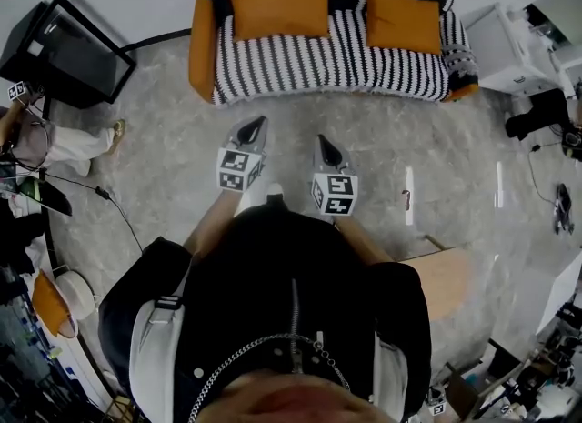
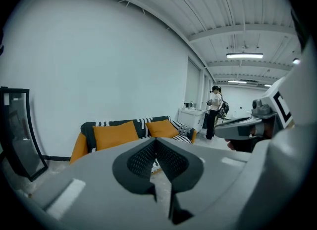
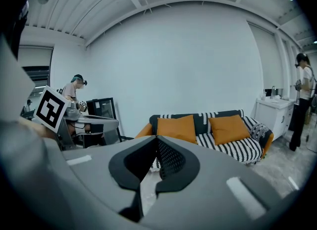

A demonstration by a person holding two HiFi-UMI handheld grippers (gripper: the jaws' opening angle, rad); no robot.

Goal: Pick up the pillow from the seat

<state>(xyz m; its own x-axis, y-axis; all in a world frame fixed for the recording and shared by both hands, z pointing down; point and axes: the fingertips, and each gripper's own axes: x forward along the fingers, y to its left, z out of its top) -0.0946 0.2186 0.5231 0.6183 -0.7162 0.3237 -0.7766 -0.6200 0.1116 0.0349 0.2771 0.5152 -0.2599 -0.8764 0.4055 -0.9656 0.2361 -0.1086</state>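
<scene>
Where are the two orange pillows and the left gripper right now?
Left orange pillow (image 1: 277,5): head view, middle of its face.
Right orange pillow (image 1: 403,19): head view, middle of its face.
Left gripper (image 1: 260,122): head view, tip of its shut jaws.

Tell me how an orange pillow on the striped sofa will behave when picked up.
Probably soft and light: the orange pillow looks plump against the sofa backrest. Pinched at a corner, it would likely sag. Its fabric cover probably grips well.
</scene>
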